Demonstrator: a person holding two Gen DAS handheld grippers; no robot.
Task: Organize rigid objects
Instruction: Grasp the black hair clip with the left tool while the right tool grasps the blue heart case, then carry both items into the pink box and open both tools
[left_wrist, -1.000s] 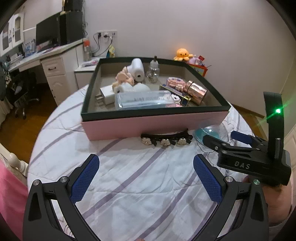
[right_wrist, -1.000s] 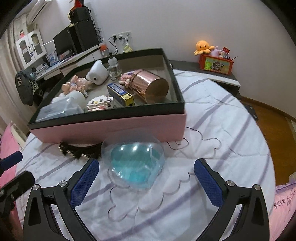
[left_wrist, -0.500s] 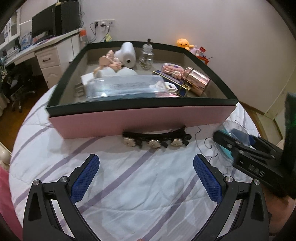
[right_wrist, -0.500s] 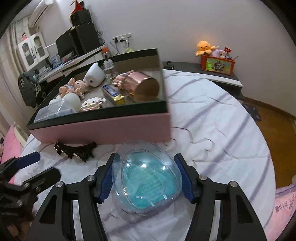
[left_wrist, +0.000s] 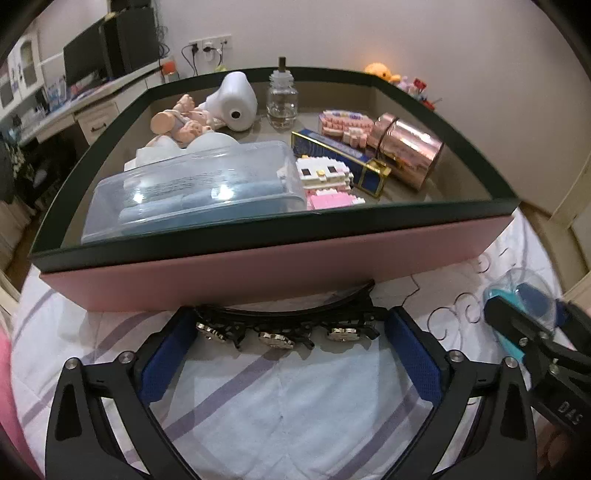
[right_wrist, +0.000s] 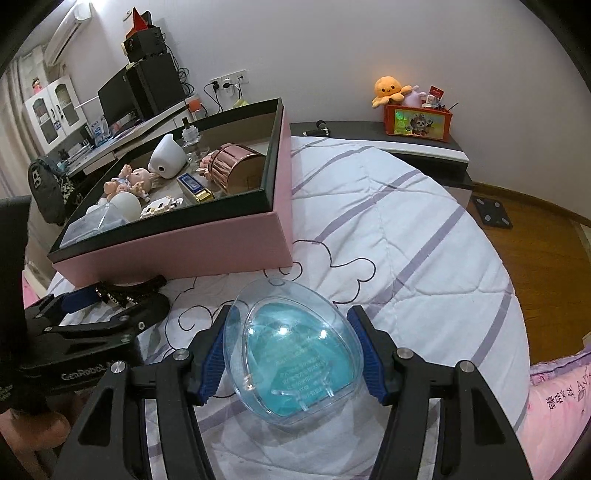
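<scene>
Right gripper (right_wrist: 291, 354) clamped on the clear egg-shaped case (right_wrist: 295, 350), blue pads pressed against both its sides, over the striped quilt (right_wrist: 406, 236). Left gripper (left_wrist: 291, 350) spread wide, pads flanking the two ends of the black hair clip (left_wrist: 284, 325), contact unclear. Just beyond the clip, the pink box (left_wrist: 277, 266), loaded with a copper tin (left_wrist: 410, 149), a block figure (left_wrist: 325, 177) and a lidded plastic container (left_wrist: 195, 192).

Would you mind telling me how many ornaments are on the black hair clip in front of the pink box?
3 show on the hair clip: left, middle, right, all between the left claw's blue pads. More could be hidden behind them.
</scene>
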